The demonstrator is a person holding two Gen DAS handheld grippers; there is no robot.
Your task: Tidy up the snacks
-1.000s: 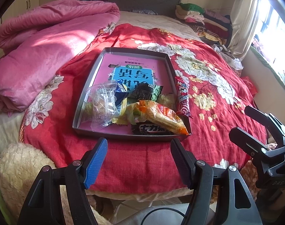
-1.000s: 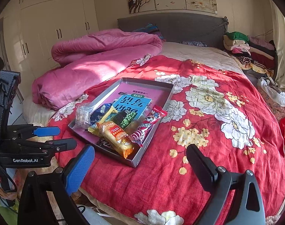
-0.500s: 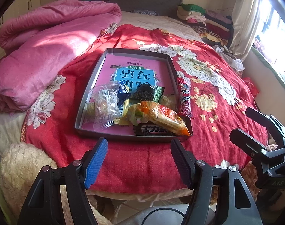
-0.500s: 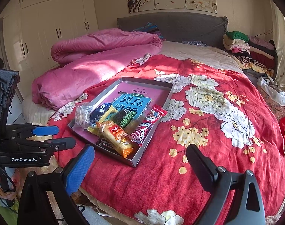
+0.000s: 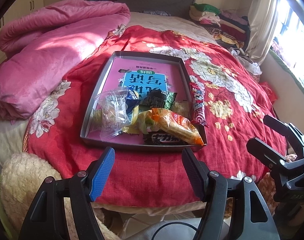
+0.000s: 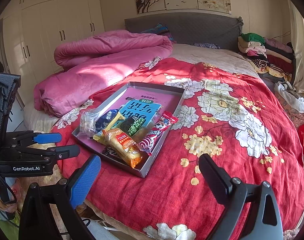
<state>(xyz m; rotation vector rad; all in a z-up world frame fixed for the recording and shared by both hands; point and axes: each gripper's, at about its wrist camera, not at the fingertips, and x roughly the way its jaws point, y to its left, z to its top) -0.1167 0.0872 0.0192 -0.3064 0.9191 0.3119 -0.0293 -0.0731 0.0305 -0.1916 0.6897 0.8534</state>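
Grey shallow tray [image 5: 96, 102] sits mid-frame on a red floral bedspread [image 5: 221, 92], a pink-and-blue book [image 5: 146, 78] lying flat inside it. Snacks are heaped at the tray's near end: a clear wrapped cake [image 5: 112, 112] at the left, a dark blue packet [image 5: 133, 98] beside it, a green pea packet [image 5: 167, 100] toward the centre, an orange-yellow bag [image 5: 175, 127] across the front, and a black bar [image 5: 163, 139] under that bag.

A red-and-pink striped packet [image 5: 197, 106] lies along the tray's right rim, partly over the edge onto the bedspread.

Left gripper [image 5: 148, 172] is at the bottom centre of the left wrist view, jaws spread, nothing between them, short of the tray's near wall.

Right gripper [image 6: 150, 182] is at the bottom of the right wrist view, jaws wide apart and empty, over the bedspread below the tray's near corner.

Rolled pink quilt [image 6: 104, 64] occupies the upper left. Folded clothes [image 6: 267, 54] are stacked at the upper right.
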